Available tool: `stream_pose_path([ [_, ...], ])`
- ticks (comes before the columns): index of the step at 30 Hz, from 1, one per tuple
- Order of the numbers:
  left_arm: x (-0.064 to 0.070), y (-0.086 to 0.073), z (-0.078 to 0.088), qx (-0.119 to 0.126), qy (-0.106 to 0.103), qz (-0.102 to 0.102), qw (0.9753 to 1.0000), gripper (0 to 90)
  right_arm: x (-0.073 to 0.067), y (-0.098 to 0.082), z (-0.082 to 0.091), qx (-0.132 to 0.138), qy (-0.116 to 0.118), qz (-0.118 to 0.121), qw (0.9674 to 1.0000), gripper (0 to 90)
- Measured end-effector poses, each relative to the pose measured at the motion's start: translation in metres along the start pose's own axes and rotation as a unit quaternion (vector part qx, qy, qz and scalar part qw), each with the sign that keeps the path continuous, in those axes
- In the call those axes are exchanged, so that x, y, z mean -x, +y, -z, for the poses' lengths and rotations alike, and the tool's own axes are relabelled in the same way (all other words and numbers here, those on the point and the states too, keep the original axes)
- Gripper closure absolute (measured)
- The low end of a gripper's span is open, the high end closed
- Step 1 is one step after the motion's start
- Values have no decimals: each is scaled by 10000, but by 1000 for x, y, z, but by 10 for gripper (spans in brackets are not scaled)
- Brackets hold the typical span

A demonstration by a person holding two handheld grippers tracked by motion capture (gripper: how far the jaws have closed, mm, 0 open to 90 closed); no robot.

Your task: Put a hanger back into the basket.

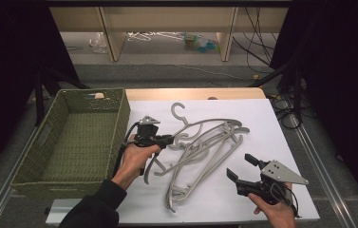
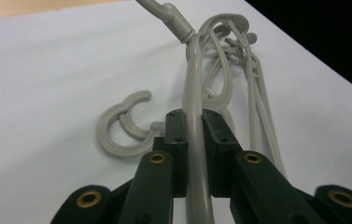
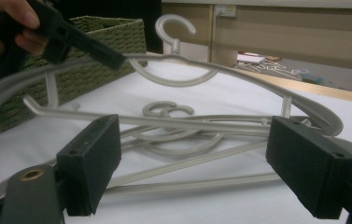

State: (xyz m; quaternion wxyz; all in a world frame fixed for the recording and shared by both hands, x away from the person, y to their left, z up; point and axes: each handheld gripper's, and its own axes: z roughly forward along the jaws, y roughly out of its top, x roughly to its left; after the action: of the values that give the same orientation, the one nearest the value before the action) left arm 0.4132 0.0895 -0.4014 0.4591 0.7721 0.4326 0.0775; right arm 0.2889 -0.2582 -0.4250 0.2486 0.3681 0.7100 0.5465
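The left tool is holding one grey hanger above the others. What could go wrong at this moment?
1. The left tool grips the lifted hanger near one end of its shoulder, so it may swing or twist in the grip.
2. It hangs close above the hanger pile; its bar could hook another hanger and drag it along.
3. The basket has high walls; the long hanger may catch on the rim. The right tool is open and gives no support.

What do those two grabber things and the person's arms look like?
Both are black. The left tool and the right tool each have two blocky jaws, brass-coloured rivets, a grey three-cornered plate on top and a black cable trailing off. The left arm wears a black sleeve.
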Motion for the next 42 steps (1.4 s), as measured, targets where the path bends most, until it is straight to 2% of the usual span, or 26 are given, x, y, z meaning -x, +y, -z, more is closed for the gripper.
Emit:
stream_pose_path([
  [3,2,8,12,73,41,-115,9999,812,-1,0,0,1,37,-9,10000,188],
  [5,1,14,21,182,69,-98,9998,811,-1,0,0,-14,28,0,10000,188],
  [7,0,17,26,177,119,-141,9997,812,0,0,0,-56,43,-1,10000,189],
  [8,-1,21,33,197,110,-162,9996,812,-1,0,0,14,-5,1,10000,189],
  [10,-3,28,47,350,121,-97,9993,811,0,0,0,-41,29,-12,10000,190],
  [12,-4,30,52,380,142,-98,9991,812,0,0,0,-64,26,-13,10000,190],
  [18,-19,47,99,834,342,29,9959,812,0,0,-1,-43,67,-27,10000,190],
  [19,-19,47,99,834,342,29,9959,812,0,1,0,-73,68,-34,9999,191],
  [20,-25,50,114,1007,369,71,9942,811,-1,0,0,-68,75,-39,9999,191],
  [21,-25,50,114,1007,369,71,9942,812,-1,0,0,-68,75,-39,9999,191],
  [22,-30,50,123,1080,394,96,9933,812,0,0,0,-77,68,-34,9999,191],
  [25,-46,45,147,1196,594,147,9909,811,0,0,-1,-16,71,-50,10000,191],
  [27,-59,37,163,1292,702,261,9888,811,0,0,-1,-14,57,-54,10000,191],
  [28,-59,37,163,1292,702,261,9888,812,0,0,-1,-11,61,-44,10000,191],
  [29,-64,33,171,1347,744,319,9876,812,0,0,-1,-11,61,-44,10000,191],
  [30,-75,24,185,1414,864,375,9855,812,0,0,-1,-44,64,-36,10000,191],
  [32,-87,15,199,1452,1025,406,9832,811,0,0,-1,-50,44,-28,10000,191],
  [33,-87,15,199,1452,1025,406,9832,812,-1,1,-1,-65,40,-44,10000,191],
  [35,-105,-1,217,1520,1217,557,9793,811,-1,1,-1,-52,55,-40,10000,191],
  [36,-105,-1,217,1520,1217,557,9793,811,-2,0,-2,-15,97,-48,9999,191],
  [37,-116,-11,228,1560,1337,674,9763,811,-2,0,-3,-33,109,-63,9999,191],
  [38,-120,-15,231,1554,1370,694,9758,812,-2,1,-3,-50,76,-31,10000,191],
  [40,-131,-25,241,1539,1520,773,9733,812,-2,0,-3,-64,61,-30,10000,190],
  [42,-134,-28,244,1530,1557,796,9726,812,-2,1,-4,-54,70,-31,10000,190],
])
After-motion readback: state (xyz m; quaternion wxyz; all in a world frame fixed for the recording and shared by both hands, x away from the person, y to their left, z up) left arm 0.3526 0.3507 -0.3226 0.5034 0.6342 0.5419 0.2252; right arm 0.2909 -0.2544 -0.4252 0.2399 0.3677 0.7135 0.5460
